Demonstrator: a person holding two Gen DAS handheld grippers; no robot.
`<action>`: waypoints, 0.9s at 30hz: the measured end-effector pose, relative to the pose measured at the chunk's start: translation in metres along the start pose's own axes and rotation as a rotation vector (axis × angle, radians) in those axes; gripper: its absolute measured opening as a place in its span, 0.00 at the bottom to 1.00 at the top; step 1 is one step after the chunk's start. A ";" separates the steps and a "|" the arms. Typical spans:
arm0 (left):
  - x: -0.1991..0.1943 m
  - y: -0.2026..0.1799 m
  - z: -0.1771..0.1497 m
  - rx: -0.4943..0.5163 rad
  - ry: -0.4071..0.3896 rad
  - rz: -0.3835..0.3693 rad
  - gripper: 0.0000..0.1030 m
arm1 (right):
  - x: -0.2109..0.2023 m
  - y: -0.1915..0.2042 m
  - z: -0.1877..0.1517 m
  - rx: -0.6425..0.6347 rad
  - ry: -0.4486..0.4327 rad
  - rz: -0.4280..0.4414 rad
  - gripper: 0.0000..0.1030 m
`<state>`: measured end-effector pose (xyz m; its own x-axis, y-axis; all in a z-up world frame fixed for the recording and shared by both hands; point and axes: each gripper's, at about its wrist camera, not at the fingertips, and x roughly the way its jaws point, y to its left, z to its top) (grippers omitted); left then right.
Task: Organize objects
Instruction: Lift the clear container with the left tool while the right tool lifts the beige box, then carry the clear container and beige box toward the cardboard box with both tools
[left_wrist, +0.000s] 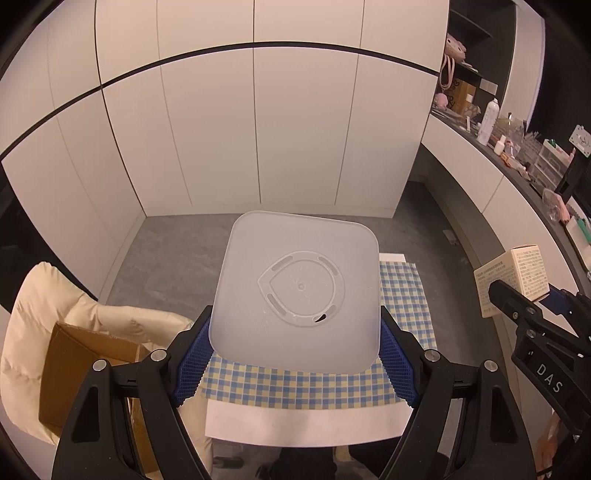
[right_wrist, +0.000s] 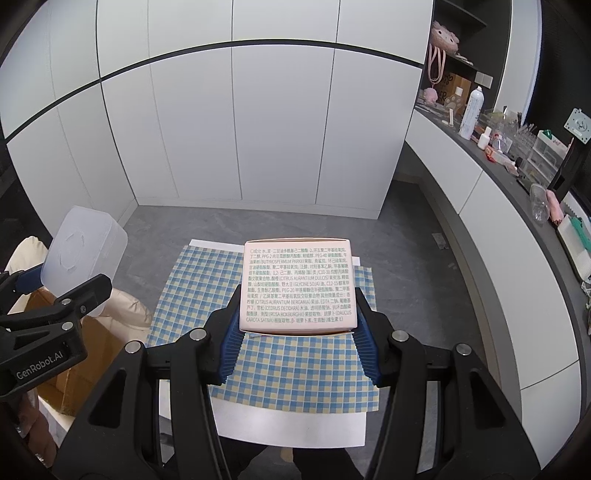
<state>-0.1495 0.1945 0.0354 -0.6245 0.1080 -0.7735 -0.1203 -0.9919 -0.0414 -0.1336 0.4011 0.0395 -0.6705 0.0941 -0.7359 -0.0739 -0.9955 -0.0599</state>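
Black left gripper (left_wrist: 295, 354), blue pads clamped on frosted translucent square plastic container (left_wrist: 299, 291), centre frame, base facing camera, held above blue-and-yellow checked cloth (left_wrist: 314, 387). Black right gripper (right_wrist: 297, 332) clenched on pale pink printed carton (right_wrist: 297, 284), centre frame over same cloth. Container at left of carton, well apart. Cardboard box (left_wrist: 74, 373) lower left, nearer left gripper.

A: What do you see on your bench (right_wrist: 295, 428)?
B: You have a white bench top; a blue-and-yellow checked cloth (right_wrist: 291, 373) lies flat on it, reaching its far edge.
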 end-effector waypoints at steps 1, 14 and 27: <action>-0.002 0.000 -0.003 -0.001 0.002 -0.002 0.79 | -0.001 0.000 -0.003 0.001 0.001 0.002 0.53; -0.032 0.007 -0.050 -0.006 -0.007 -0.014 0.79 | -0.026 0.001 -0.056 0.017 0.004 0.017 0.53; -0.048 0.014 -0.112 0.031 -0.006 -0.016 0.79 | -0.041 0.004 -0.123 0.016 0.032 0.054 0.53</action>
<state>-0.0348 0.1680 0.0009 -0.6268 0.1245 -0.7692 -0.1543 -0.9874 -0.0341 -0.0155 0.3919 -0.0138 -0.6501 0.0394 -0.7588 -0.0503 -0.9987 -0.0088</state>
